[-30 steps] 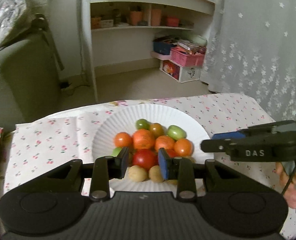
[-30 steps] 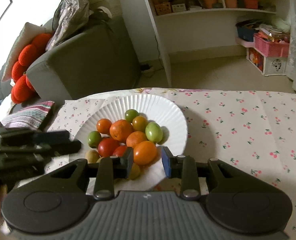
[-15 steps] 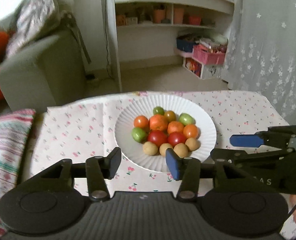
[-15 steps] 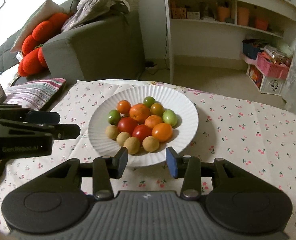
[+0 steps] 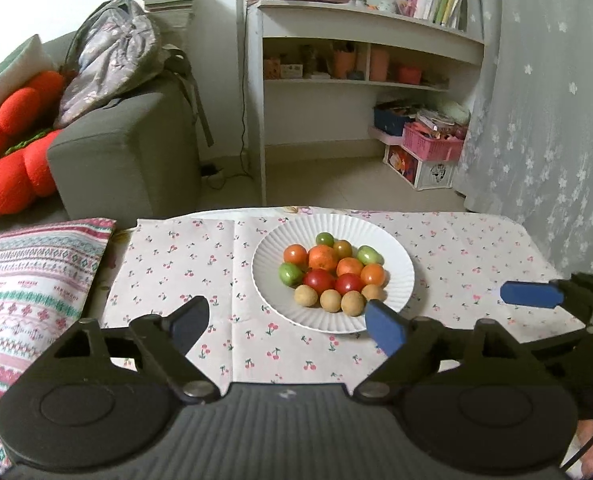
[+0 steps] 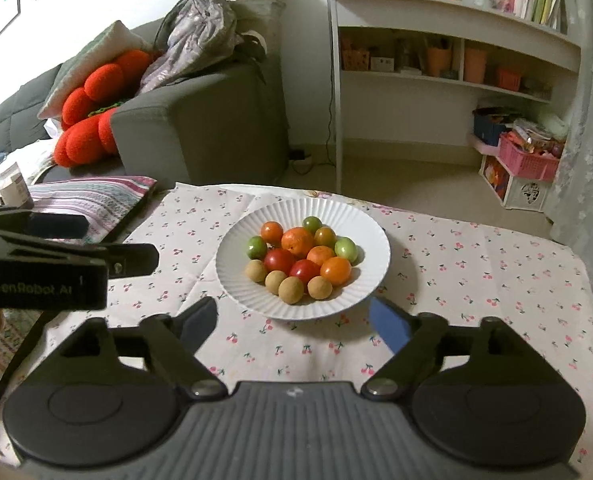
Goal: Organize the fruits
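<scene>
A white ribbed plate on the cherry-print tablecloth holds a pile of small fruits: orange ones, red tomatoes, green ones and tan longans. My left gripper is open and empty, in front of the plate. My right gripper is open and empty, also just short of the plate's near rim. Each gripper shows at the side of the other's view.
A striped cushion lies left of the table. A grey sofa with red pillows stands behind. A white shelf unit and pink basket are at the back. A curtain hangs right.
Both grippers have pulled back and up from the fruit pile and opened wide. The plate now lies farther ahead, with all fruit resting on it.
</scene>
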The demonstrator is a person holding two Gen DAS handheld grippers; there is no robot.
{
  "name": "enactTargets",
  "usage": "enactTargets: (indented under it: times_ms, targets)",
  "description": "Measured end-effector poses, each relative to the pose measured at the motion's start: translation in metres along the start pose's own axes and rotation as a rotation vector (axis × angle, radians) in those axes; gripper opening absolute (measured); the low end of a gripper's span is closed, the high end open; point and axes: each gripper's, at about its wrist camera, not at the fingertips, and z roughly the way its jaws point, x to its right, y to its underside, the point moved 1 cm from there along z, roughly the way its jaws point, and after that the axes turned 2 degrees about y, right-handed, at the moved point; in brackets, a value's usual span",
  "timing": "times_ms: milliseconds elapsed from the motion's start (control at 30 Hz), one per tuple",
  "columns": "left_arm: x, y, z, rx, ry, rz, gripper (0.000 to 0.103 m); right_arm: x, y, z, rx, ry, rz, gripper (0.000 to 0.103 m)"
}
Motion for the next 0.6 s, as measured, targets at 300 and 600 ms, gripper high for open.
enactTargets:
  times_ms: [300,600]
  targets:
    - [-0.002,0.010,-0.030,0.045,-0.057,-0.013,0.083,-0.007,0.006,-0.024,0.009,0.032,0.071,0.103]
    - [-0.006,0.015,-0.029,0.032,-0.122,-0.006,0.083,-0.013,0.025,-0.026,-0.052,0.080,0.129,0.103]
